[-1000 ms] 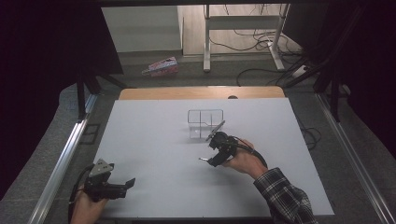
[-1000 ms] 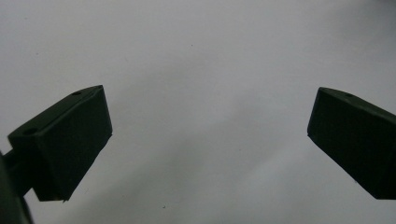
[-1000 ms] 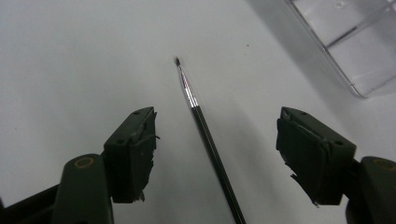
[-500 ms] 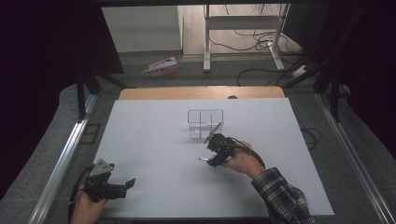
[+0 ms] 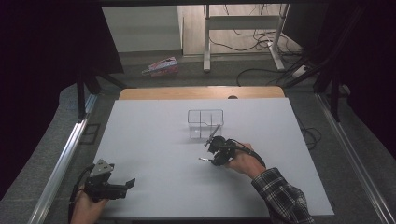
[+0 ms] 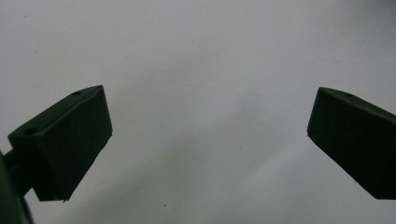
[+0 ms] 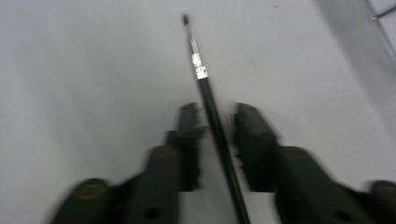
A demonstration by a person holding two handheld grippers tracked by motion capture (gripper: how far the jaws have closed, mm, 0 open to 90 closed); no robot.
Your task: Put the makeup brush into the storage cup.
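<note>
A thin black stick [image 7: 208,93] with a silver band lies on the white table [image 5: 154,140], pointing away between my right gripper's jaws. My right gripper [image 7: 217,116] is low over the table, right of centre [image 5: 211,154]. Its jaws are blurred and stand narrowly apart, with a slim gap on each side of the stick. A hand in a plaid sleeve [image 5: 280,196] holds it. My left gripper [image 5: 128,184] rests at the near left corner. Its jaws are wide open over bare table [image 6: 210,140], with nothing between them.
A clear plastic organiser [image 5: 205,122] with compartments stands at mid-table, just beyond my right gripper. Another thin stick [image 5: 214,134] leans at its near right corner. The table's wooden far edge [image 5: 201,92] and metal side rails [image 5: 60,163] bound the work area.
In the high view both hands and the organiser hold nearly the same places; my right gripper has barely shifted.
</note>
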